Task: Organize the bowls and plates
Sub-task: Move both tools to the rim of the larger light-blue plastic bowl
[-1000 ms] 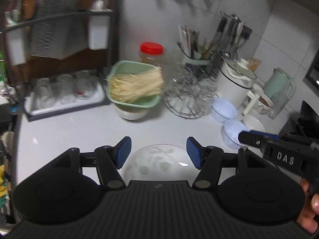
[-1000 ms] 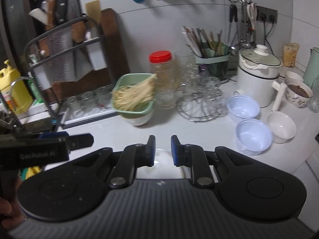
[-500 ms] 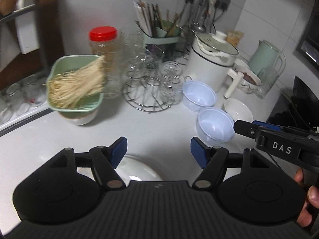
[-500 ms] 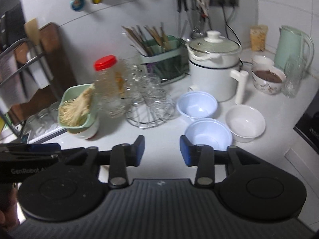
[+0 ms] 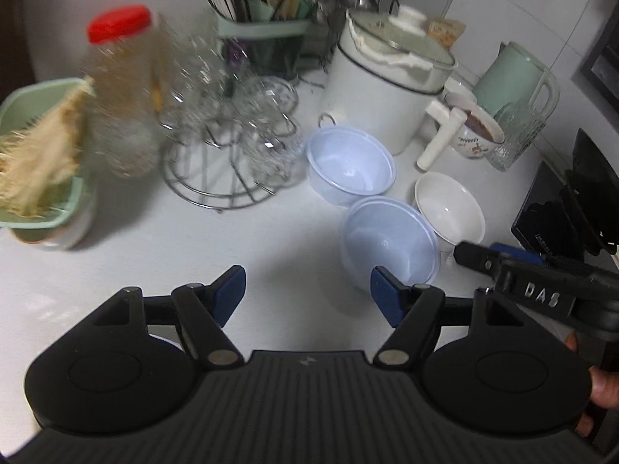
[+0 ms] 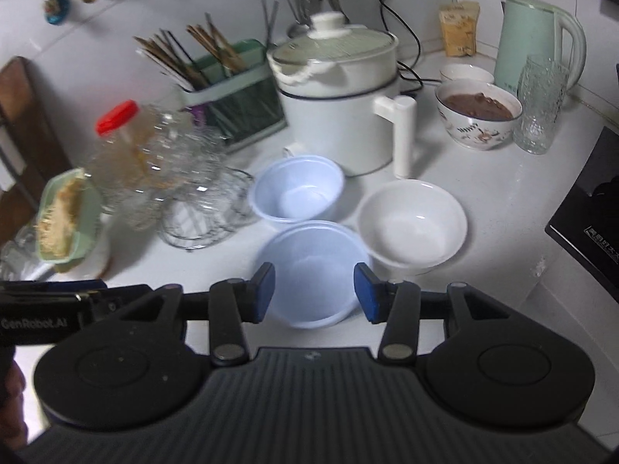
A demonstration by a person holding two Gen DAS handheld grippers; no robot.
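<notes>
Two pale blue plastic bowls and a white bowl stand together on the white counter. The near blue bowl (image 6: pixel 313 270) (image 5: pixel 390 247) lies right in front of my open right gripper (image 6: pixel 314 290), between its fingertips. The far blue bowl (image 6: pixel 298 191) (image 5: pixel 350 164) sits behind it. The white bowl (image 6: pixel 412 224) (image 5: pixel 450 207) is to the right. My left gripper (image 5: pixel 307 290) is open and empty above the bare counter, left of the near blue bowl. The plate is hidden.
A white pot with a lid (image 6: pixel 340 96), a wire rack of glasses (image 5: pixel 228 131), a red-lidded jar (image 5: pixel 120 77), a green basket of noodles (image 5: pixel 38 154), a patterned bowl of brown food (image 6: pixel 477 112), a green kettle (image 6: pixel 537 38) and a glass tumbler (image 6: pixel 541 104) crowd the back.
Both grippers have swung right, away from the plate toward the bowls. The right gripper has opened wide and now frames the near blue bowl.
</notes>
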